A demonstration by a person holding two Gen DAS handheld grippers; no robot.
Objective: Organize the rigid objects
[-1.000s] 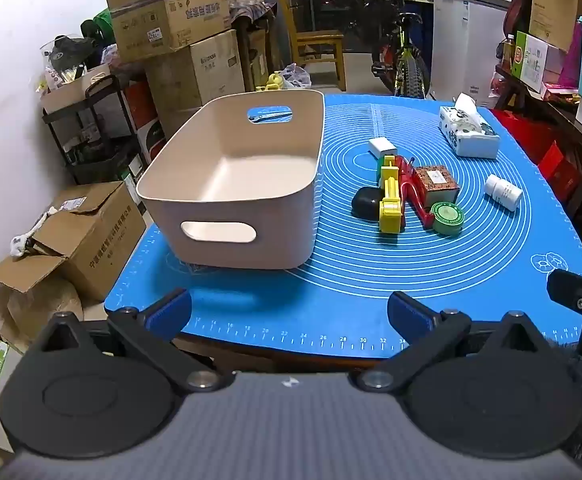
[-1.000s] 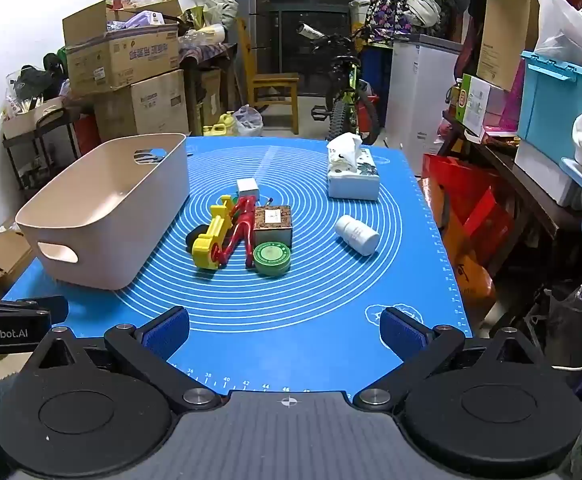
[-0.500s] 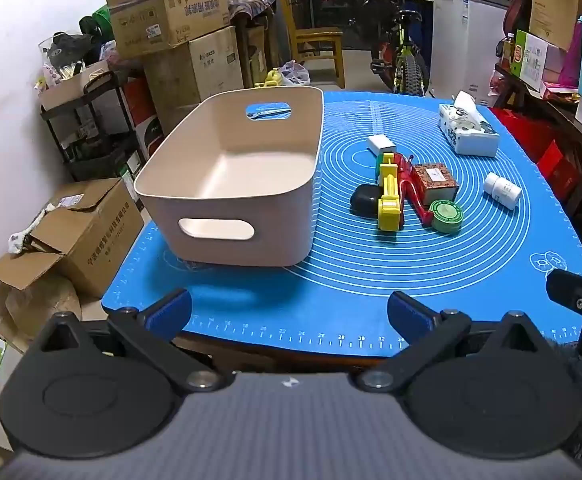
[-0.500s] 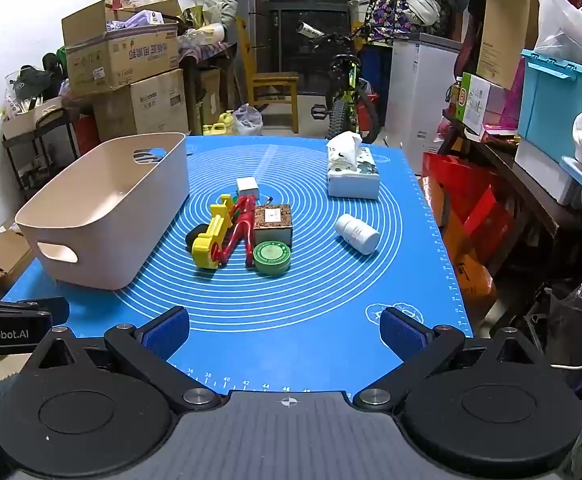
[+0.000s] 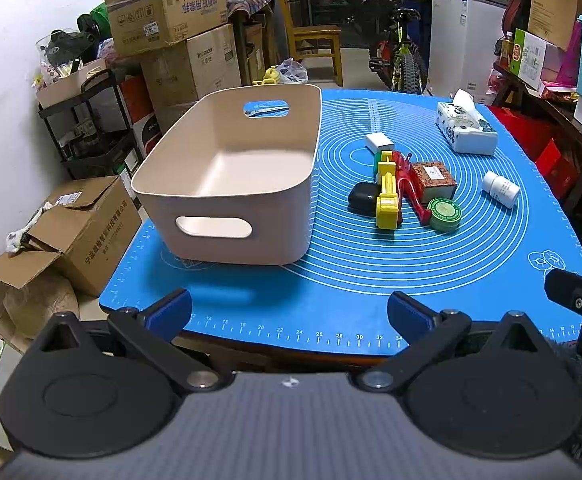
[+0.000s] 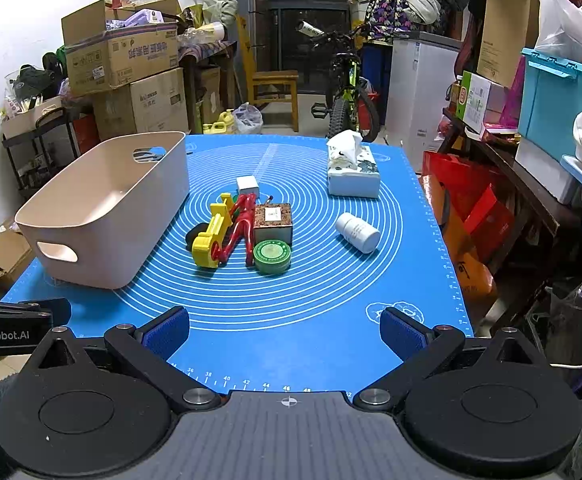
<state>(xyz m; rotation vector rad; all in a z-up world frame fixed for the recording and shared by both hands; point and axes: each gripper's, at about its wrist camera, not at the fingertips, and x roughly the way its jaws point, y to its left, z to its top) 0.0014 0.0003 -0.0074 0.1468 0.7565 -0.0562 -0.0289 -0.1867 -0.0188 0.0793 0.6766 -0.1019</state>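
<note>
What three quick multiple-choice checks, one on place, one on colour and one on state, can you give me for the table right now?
1. Where does the white bottle lie?
A. Inside the bin
B. On the mat, right of the toy cluster
C. On top of the tissue box

2. What colour is the round tin at the near edge of the cluster?
A. Green
B. Orange
C. White

3. What is the state of the beige bin?
A. Tipped on its side
B. Full of toys
C. Upright with nothing in it

Answers: 1 B, it lies on its side on the blue mat, apart from the cluster. 2 A, its lid is green. 3 C, its bare floor shows.
</note>
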